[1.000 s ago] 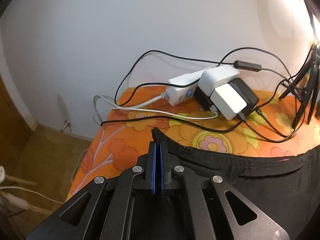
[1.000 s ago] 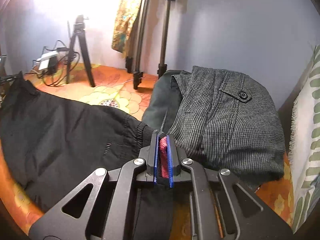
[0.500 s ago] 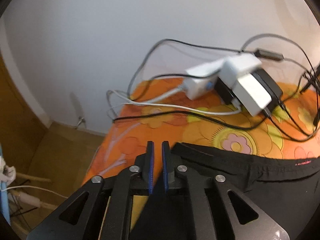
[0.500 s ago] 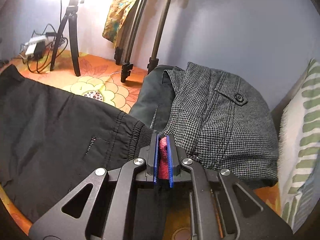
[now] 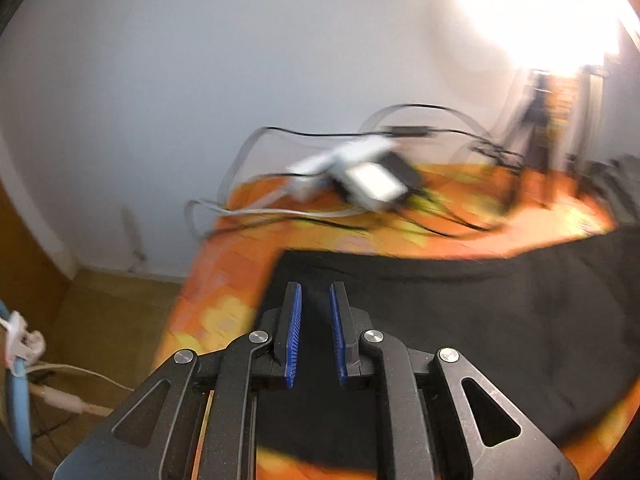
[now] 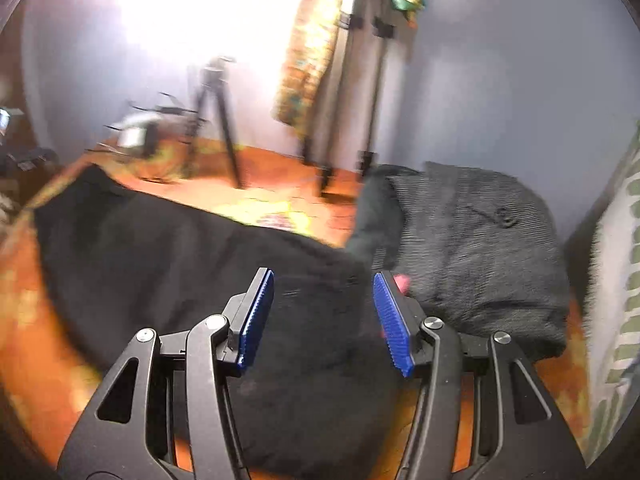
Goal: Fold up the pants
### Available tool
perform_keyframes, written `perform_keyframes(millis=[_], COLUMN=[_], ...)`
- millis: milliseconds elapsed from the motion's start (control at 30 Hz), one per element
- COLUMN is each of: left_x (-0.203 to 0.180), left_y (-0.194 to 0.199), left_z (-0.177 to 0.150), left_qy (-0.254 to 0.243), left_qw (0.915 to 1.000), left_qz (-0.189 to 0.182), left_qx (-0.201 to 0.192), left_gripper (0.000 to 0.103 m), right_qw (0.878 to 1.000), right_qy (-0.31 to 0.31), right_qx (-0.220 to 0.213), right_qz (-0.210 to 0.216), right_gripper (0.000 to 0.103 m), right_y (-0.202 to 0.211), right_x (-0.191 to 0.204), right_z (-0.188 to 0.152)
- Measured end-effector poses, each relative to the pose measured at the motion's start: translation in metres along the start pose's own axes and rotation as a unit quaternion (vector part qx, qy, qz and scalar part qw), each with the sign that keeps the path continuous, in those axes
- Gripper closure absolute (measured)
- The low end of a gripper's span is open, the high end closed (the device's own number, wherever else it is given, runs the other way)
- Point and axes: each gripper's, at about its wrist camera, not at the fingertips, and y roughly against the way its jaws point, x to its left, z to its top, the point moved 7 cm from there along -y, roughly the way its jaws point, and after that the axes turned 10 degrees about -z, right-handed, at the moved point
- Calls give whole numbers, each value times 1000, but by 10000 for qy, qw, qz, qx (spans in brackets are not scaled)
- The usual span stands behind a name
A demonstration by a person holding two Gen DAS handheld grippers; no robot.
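Black fabric pants (image 6: 208,264) lying flat on orange floral bedspread (image 5: 224,280). Right claw (image 6: 324,312) just been opening, wide, nothing gripped; left claw (image 5: 315,332) opening too, narrow gap, empty. Next: regrip both ends evenly, keep edges aligned w/ fold.

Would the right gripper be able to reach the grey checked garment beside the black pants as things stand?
Probably yes: the right gripper has just opened, holds nothing, and the grey checked garment lies uncovered just beyond its right finger, beside the black pants.
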Motion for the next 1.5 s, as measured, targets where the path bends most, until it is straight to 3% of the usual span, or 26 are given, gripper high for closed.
perform_keyframes(millis=[100, 367, 467, 733, 867, 1000, 1033, 1100, 1200, 1267, 1400, 1500], left_x=[-37, -124, -149, -194, -211, -221, -223, -227, -231, -233, -241, -244], left_y=[24, 66, 72, 65, 47, 37, 36, 32, 25, 19, 14, 12], left_z=[-19, -66, -81, -122, -139, -139, -137, -131, -124, -120, -112, -103], left_qy=[64, -76, -66, -54, -240, -353, -380, -448, -470, -513, -861, -869], left_qw=[9987, 9913, 9882, 9783, 9735, 9724, 9726, 9727, 9718, 9718, 9732, 9737], left_qz=[-498, -1298, -1495, -1889, -1950, -1963, -1965, -1977, -2035, -2033, -1883, -1918], left_qx=[-7, 200, 339, 845, 1167, 1214, 1186, 1126, 1095, 1081, 995, 865], left_gripper=[90, 90, 90, 90, 90, 90, 90, 90, 86, 79, 78, 67], right_qw=[9985, 9875, 9840, 9789, 9759, 9756, 9758, 9747, 9728, 9714, 9650, 9608], right_qy=[-24, 281, 507, 1228, 1477, 1602, 1542, 1292, 956, 825, 532, 156], right_qx=[66, 453, 595, 888, 963, 994, 1022, 1149, 1258, 1317, 1495, 1574], right_qz=[546, 1486, 1600, 1370, 1285, 1128, 1168, 1414, 1695, 1794, 2086, 2275], right_gripper=[48, 48, 48, 48, 48, 49, 52, 73, 84, 87, 88, 88], right_y=[23, 56, 54, 21, 4, -12, -15, -19, -25, -28, -35, -39], right_x=[20, 88, 111, 157, 173, 179, 179, 176, 170, 169, 163, 155], right_z=[-8, -49, -63, -86, -87, -85, -82, -75, -65, -62, -59, -54])
